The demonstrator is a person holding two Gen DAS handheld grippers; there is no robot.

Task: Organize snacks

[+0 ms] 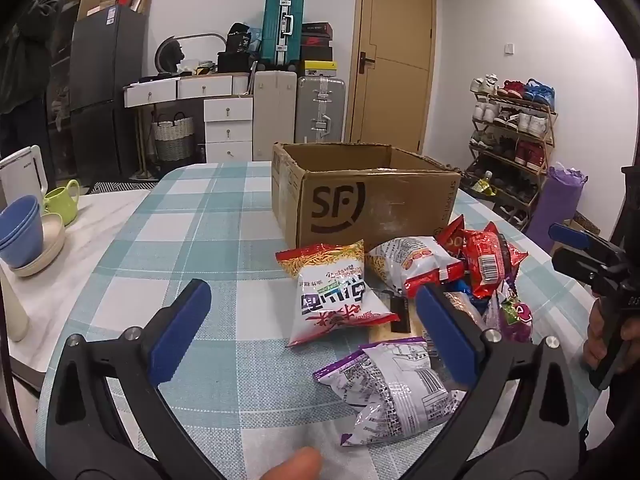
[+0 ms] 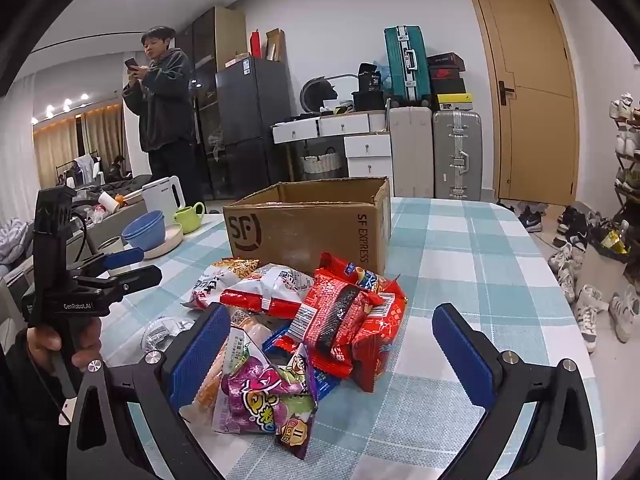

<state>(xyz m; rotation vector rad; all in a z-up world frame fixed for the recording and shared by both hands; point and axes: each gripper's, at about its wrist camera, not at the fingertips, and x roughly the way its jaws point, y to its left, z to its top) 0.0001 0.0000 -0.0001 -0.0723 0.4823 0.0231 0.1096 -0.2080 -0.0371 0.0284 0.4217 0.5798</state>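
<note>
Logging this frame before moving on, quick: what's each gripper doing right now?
Left gripper: open, holding nothing, above the snacks.
Right gripper: open, holding nothing, jaws either side of the snacks.

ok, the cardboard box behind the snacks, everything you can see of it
The cardboard box is brown corrugated card with a black SF logo on one side and "SF EXPRESS" on the adjacent side. It stands upright on the checked tablecloth, top open, flaps not visible, rim edges slightly ragged. Its contents cannot be seen. The snack pile lies in front of it; the nearest packets reach its base, though contact is unclear. Neither gripper touches it.
</note>
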